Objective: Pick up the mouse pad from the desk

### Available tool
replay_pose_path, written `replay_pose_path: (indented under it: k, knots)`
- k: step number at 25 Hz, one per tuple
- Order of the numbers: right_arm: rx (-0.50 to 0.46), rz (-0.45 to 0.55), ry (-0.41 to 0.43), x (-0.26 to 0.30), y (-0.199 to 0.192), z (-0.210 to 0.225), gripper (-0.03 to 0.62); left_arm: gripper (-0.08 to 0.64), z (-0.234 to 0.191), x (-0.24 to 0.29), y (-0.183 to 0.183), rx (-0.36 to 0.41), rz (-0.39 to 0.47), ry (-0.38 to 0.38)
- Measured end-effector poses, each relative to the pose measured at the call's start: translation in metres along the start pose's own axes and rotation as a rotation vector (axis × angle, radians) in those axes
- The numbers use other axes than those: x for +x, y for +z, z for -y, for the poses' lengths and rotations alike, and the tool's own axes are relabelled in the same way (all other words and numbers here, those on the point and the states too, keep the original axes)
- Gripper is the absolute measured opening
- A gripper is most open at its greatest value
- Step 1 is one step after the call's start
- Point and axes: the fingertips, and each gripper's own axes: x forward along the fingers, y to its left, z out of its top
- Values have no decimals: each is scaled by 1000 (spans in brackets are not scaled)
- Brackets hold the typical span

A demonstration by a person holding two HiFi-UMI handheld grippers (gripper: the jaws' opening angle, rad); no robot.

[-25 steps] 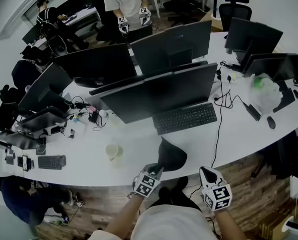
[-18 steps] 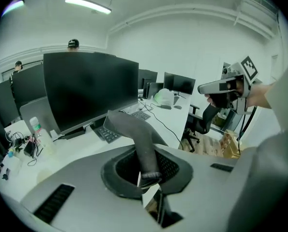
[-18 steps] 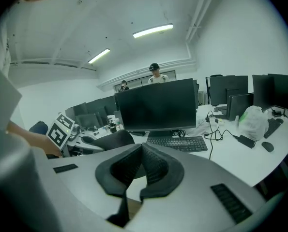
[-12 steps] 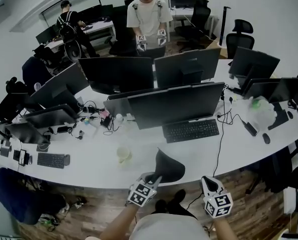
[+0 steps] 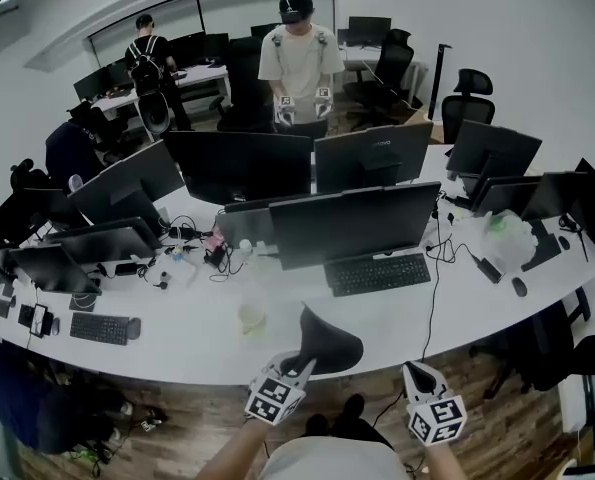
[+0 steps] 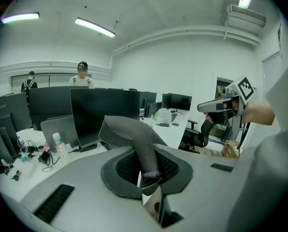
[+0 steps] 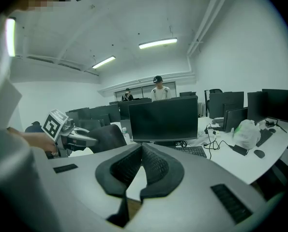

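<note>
Dark mouse pad (image 5: pixel 329 343) is pinched by one edge betw. the left gripper's (image 5: pixel 302 361) fingers, which press tight on it. The rest of the pad curls up & fwd past the fingertips, lifted off the white desk (image 5: pixel 397 313) and over its near edge. Right gripper (image 5: pixel 413 370) is level w/ the left, off to its side, not touching the pad. Its fingers meet at the tips w/ nothing betw. them. Keyboard (image 5: pixel 374 273) & monitor (image 5: pixel 352 223) are well ahead of both sets of fingers.
</note>
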Motion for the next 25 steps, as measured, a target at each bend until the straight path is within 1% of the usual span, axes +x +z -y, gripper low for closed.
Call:
replay_pose_path:
  k: [5,10,18,25]
  knots:
    - [-14,31,-7,-12,10,-5,11,45,-3,-25,14,10,46,28]
    - [-34,49,2,-17,19,3,11,45,-9,-38,28,-5,93,76]
    - [-66,83,23,-25,44,32,11,46,-9,-47,51,-35,138,155]
    - [-116,118,49,-25,61,57,11,46,-8,-45,64,-64,171,207]
